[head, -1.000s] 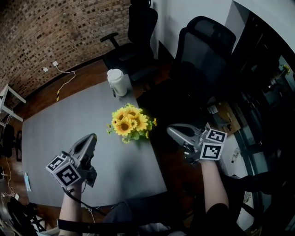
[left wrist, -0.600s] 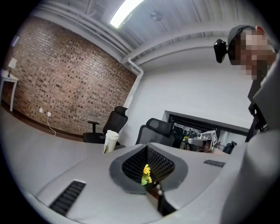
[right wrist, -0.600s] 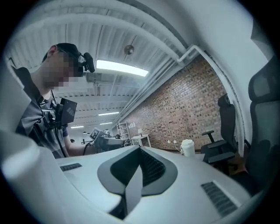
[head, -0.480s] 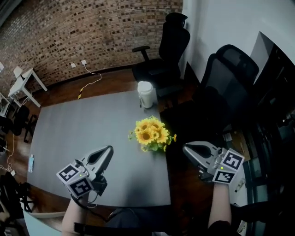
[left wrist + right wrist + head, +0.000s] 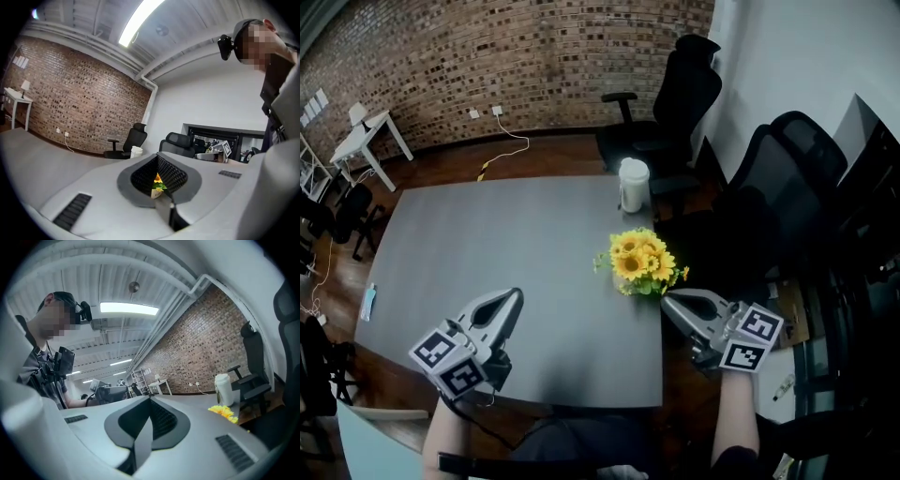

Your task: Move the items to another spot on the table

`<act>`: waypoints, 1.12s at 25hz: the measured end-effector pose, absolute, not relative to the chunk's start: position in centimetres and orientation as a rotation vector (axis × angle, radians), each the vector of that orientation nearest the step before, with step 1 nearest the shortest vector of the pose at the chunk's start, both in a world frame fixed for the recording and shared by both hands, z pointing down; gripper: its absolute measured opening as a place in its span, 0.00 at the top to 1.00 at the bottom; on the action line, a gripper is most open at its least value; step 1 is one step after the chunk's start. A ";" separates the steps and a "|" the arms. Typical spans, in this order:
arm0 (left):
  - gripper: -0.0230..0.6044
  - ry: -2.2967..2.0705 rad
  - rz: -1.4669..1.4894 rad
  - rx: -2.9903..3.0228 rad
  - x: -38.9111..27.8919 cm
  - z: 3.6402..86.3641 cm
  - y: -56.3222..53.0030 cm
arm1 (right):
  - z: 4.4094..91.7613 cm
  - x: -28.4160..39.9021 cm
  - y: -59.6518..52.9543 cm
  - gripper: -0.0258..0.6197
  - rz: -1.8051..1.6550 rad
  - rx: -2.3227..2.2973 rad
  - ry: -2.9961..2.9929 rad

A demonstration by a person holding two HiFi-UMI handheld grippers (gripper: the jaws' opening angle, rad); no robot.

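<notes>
A smooth, matt grey worktop (image 5: 487,244) meets a rough brick wall (image 5: 487,56) and glossy wood floor (image 5: 553,155); left tongs (image 5: 516,295) and right tongs (image 5: 666,300) wear matt grey plastic.

The person's left gripper (image 5: 512,298) and right gripper (image 5: 668,302) are grey moulded shells, each bearing a cube (image 5: 450,361) of black-and-white square markers, with black ribbed pads (image 5: 174,172) inside. A thin black cable (image 5: 459,411) trails from the left; dark clothing (image 5: 44,373) and a black head-mounted camera (image 5: 80,311) are worn.
</notes>
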State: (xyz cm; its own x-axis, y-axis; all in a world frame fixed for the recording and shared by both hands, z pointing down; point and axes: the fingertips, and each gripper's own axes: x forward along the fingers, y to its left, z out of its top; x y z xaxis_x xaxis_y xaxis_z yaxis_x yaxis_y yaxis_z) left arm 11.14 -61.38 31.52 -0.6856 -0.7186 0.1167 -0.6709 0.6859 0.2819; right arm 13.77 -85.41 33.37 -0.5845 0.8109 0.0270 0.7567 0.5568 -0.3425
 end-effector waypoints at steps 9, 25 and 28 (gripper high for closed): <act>0.95 -2.770 -0.503 0.976 15.3 32.1 -47.7 | 31.5 14.6 -70.5 0.99 0.326 -1.447 -2.532; 0.95 -2.955 -0.452 0.367 22.5 31.6 -31.3 | 30.5 15.9 -45.9 0.99 0.147 -2.081 -2.020; 0.95 -2.980 -0.439 0.120 23.9 31.5 -29.3 | 30.9 16.7 -43.6 0.99 0.203 -2.207 -1.877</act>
State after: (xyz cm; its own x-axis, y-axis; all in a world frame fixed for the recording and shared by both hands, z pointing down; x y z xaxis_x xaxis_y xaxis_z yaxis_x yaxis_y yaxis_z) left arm 23.87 -29.31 31.55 -0.9887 -0.0970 0.1140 -0.0600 0.9546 0.2917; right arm 16.72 -43.61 30.86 0.1664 0.9849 0.0473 0.9521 -0.1480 -0.2677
